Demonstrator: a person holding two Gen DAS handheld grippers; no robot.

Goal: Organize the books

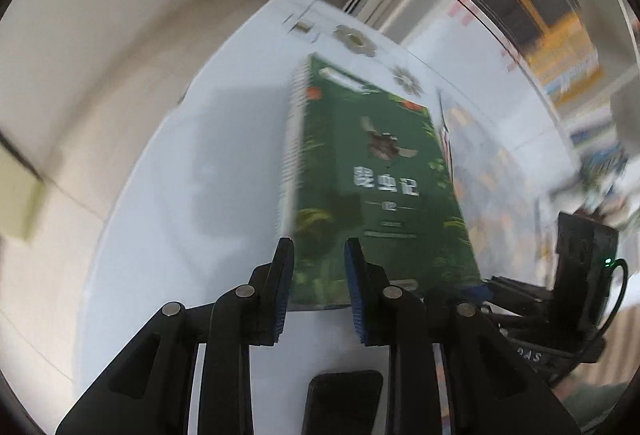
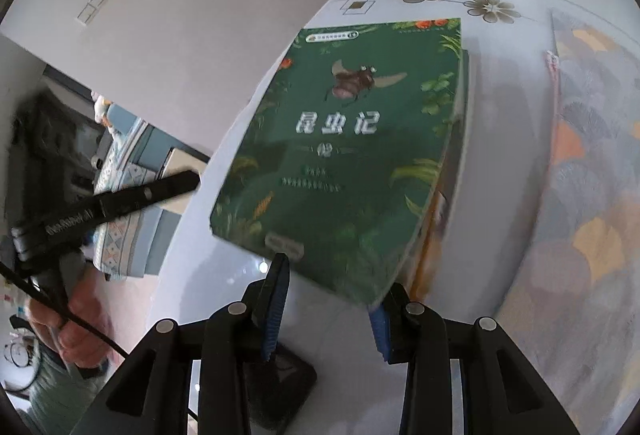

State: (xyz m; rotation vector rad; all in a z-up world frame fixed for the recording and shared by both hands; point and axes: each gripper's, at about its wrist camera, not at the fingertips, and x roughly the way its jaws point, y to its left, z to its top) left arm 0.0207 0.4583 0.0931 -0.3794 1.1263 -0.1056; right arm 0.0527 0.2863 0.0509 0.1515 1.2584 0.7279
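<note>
Two views disagree in what they give me. My right wrist view shows my right gripper (image 2: 328, 299) clamped on the near corner of the green insect book (image 2: 344, 155), held tilted above the white worktop (image 2: 500, 123), with other books under its right edge; "昆虫记" reads on the cover. My left wrist view shows my left gripper (image 1: 320, 275) parted, nothing pinched, the book's near edge just beyond its pads. A patterned cloth (image 2: 592, 175) lies right.

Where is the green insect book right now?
In both wrist views the green book lies on a stack on the white table, just ahead of the right gripper, with the colourful patterned book to its right.
</note>
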